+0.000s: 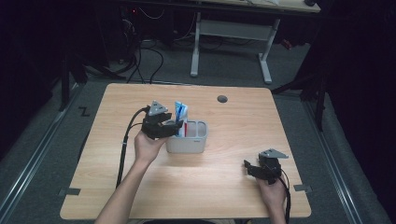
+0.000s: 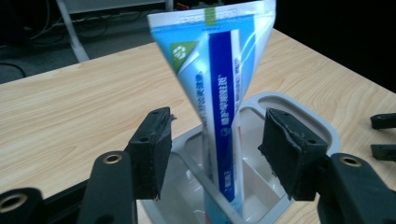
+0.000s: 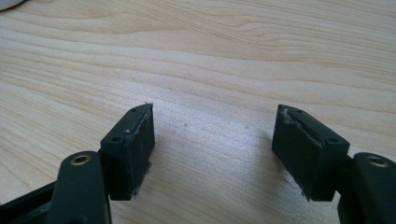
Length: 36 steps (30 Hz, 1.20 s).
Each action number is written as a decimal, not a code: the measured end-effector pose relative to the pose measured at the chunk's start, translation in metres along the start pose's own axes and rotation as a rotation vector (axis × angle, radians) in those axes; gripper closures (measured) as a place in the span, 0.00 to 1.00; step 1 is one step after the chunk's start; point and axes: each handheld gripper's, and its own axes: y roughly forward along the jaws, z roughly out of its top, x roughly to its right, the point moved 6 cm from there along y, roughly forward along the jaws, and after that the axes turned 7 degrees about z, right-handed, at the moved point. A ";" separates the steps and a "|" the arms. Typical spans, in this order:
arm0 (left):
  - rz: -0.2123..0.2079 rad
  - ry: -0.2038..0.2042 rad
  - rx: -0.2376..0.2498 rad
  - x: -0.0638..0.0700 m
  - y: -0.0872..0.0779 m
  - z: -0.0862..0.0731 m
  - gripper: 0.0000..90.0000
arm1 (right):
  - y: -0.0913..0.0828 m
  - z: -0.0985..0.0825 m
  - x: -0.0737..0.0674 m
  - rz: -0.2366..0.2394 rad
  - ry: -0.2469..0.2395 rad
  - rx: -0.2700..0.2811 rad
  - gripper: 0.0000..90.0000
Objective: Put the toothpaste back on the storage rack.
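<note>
Left hand-held gripper [image 2: 215, 149]: jaws stood wide, either side of the toothpaste tube [image 2: 219, 93], not pressing it.
Tube: stood upright in the grey organizer [image 1: 187, 144].
Right hand-held gripper [image 3: 212, 144]: wide, empty, at 5 o'clock on the tabletop [image 1: 243, 116].

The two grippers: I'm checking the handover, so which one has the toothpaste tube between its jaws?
The left gripper, at the grey organiser: the blue-and-white toothpaste tube stands between its open jaws, untouched by the pads. The right gripper is open over bare table.
</note>
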 end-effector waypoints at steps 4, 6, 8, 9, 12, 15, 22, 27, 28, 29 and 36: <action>0.014 -0.010 0.008 -0.006 -0.005 -0.003 0.45 | 0.000 0.000 0.000 -0.001 0.001 0.000 0.33; 0.017 -0.017 0.015 -0.009 -0.008 -0.004 0.45 | 0.000 0.000 0.000 0.000 0.001 0.000 0.33; 0.019 -0.025 0.018 -0.013 -0.012 -0.006 0.45 | 0.000 0.000 0.000 0.000 -0.002 0.000 0.33; 0.023 -0.029 0.022 -0.015 -0.014 -0.007 0.45 | 0.000 0.000 0.000 0.000 0.001 0.000 0.33; 0.026 -0.055 0.045 -0.020 -0.020 -0.009 0.44 | 0.000 0.000 0.000 0.000 -0.003 0.001 0.33; 0.036 -0.060 0.051 -0.025 -0.026 -0.011 0.44 | 0.000 0.000 0.000 -0.001 0.001 0.001 0.33; 0.049 -0.078 0.056 -0.031 -0.034 -0.017 0.44 | 0.000 0.000 0.000 0.000 0.001 0.000 0.33; 0.055 -0.071 0.052 -0.034 -0.039 -0.019 0.44 | 0.000 0.000 0.000 0.000 0.001 0.000 0.33; 0.056 -0.070 0.049 -0.034 -0.039 -0.020 0.44 | 0.000 0.000 0.000 0.000 0.001 0.000 0.33; 0.055 -0.070 0.046 -0.035 -0.040 -0.021 0.44 | 0.000 0.000 0.000 -0.001 0.001 0.000 0.33; 0.073 -0.086 0.052 -0.042 -0.046 -0.028 0.44 | 0.000 0.000 0.000 0.000 0.001 0.000 0.33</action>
